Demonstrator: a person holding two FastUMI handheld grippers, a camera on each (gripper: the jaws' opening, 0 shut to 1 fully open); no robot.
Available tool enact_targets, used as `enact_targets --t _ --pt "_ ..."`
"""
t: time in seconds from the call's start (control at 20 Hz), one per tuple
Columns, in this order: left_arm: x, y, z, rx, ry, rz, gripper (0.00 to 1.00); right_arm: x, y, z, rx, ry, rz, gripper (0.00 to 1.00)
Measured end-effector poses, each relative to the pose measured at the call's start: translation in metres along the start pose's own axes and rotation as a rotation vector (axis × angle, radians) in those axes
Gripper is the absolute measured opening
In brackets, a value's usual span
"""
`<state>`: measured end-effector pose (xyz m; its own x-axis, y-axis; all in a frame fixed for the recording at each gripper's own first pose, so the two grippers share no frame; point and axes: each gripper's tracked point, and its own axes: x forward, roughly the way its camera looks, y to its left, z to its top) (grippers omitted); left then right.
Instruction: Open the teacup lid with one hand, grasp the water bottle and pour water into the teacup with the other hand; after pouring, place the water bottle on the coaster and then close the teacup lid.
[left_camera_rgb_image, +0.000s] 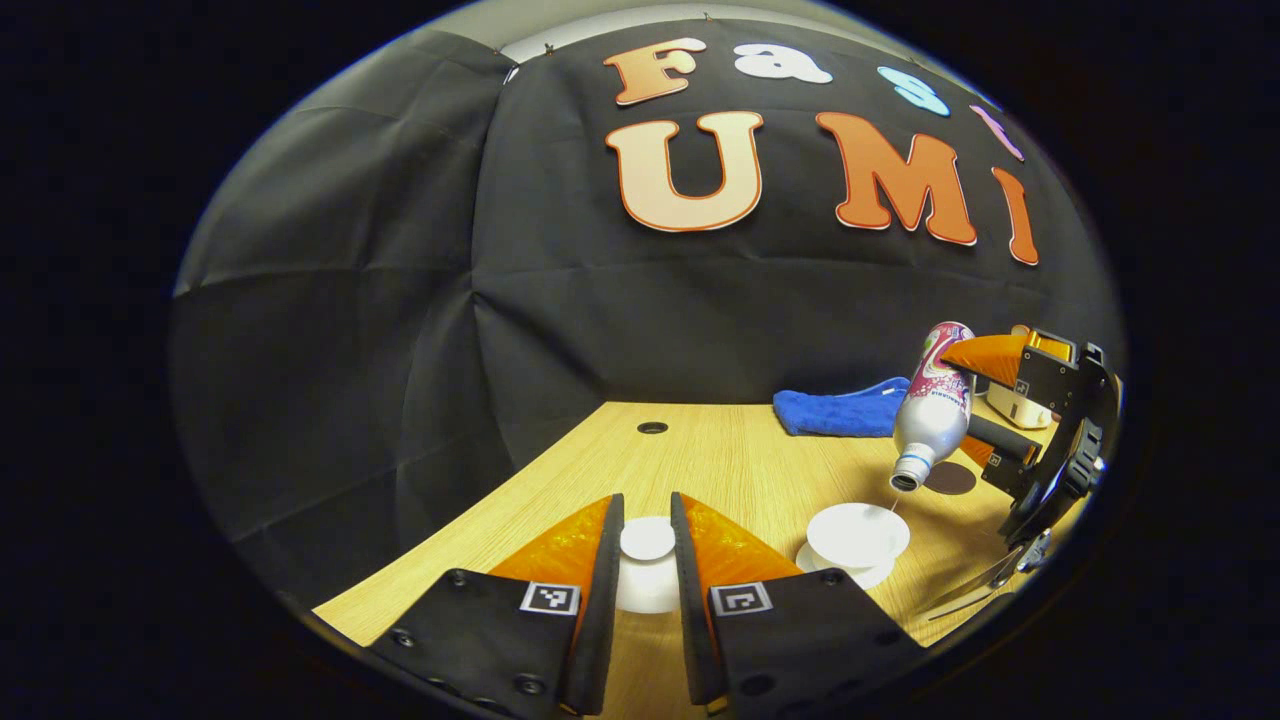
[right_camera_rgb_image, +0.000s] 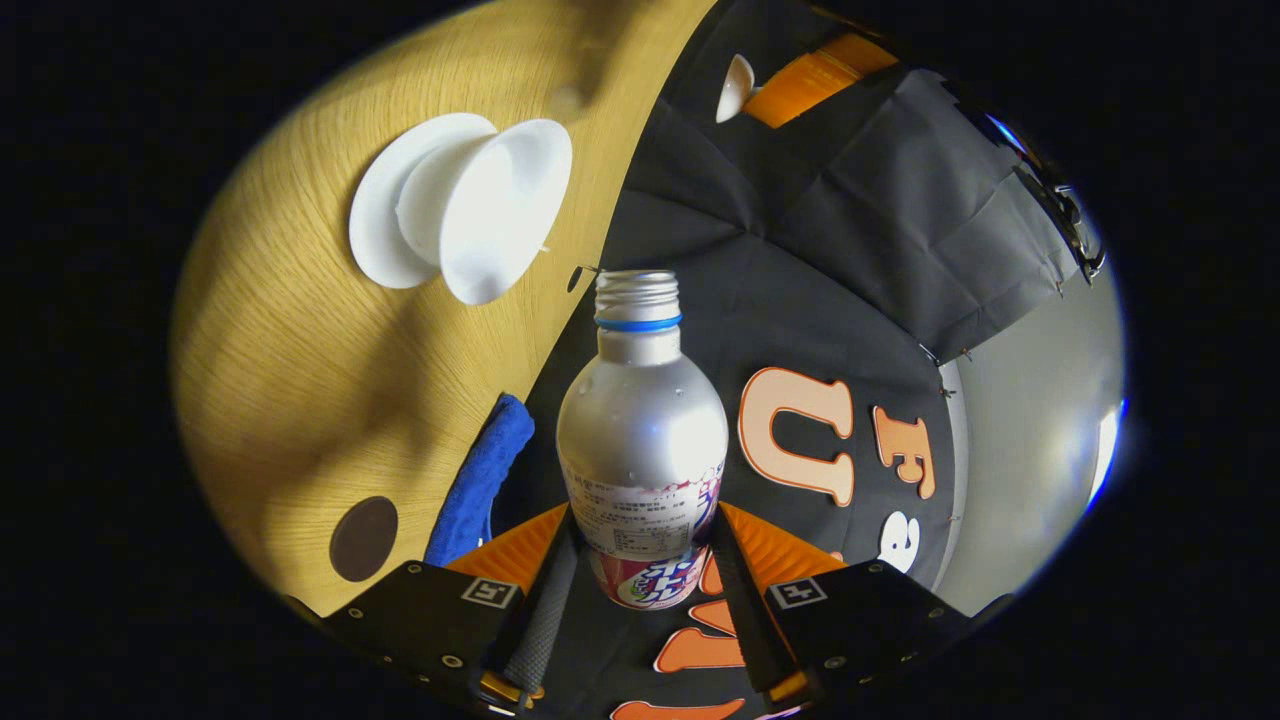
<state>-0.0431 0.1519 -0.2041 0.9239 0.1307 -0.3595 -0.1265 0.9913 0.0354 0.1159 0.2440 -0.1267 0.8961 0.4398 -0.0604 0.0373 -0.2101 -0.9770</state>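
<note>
Pouring looks under way: the right gripper (right_camera_rgb_image: 640, 590) is clamped on the lower body of the water bottle (right_camera_rgb_image: 642, 440), both fingers pressing its sides, and the bottle is tipped mouth-down over the open teacup (left_camera_rgb_image: 858, 535) so water can fall into it; a thin stream seems to show at the cup's rim. The cup stands on its saucer near the desk's (left_camera_rgb_image: 720, 460) right front part. The left gripper (left_camera_rgb_image: 647, 590) has its fingers closed on the knob of the teacup lid (left_camera_rgb_image: 647, 540), held out to the left, well apart from the cup, which leaves the bottle a clear path. The dark round coaster (left_camera_rgb_image: 948, 478) lies just behind the bottle's mouth toward the right edge, near enough for a short set-down. A blue cloth (left_camera_rgb_image: 840, 410) sits at the back edge, out of the way. Bare wood stretches between lid and cup for the return
</note>
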Motion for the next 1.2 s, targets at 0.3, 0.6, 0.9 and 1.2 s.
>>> enact_targets --t 0.3,0.6,0.9,1.2 --pt "0.001 -0.018 0.009 -0.007 -0.022 -0.034 0.34 0.001 0.029 -0.006 0.238 0.037 0.094 0.76" --pt "0.006 -0.047 0.018 0.001 -0.039 -0.086 0.34 -0.016 0.045 -0.025 0.563 0.127 0.149 0.76" --pt "0.009 -0.080 0.028 0.006 -0.057 -0.139 0.34 -0.015 0.037 -0.060 0.810 0.193 0.165 0.77" --pt "0.014 -0.113 0.027 0.008 -0.050 -0.192 0.34 -0.029 0.027 -0.086 1.068 0.224 0.153 0.77"
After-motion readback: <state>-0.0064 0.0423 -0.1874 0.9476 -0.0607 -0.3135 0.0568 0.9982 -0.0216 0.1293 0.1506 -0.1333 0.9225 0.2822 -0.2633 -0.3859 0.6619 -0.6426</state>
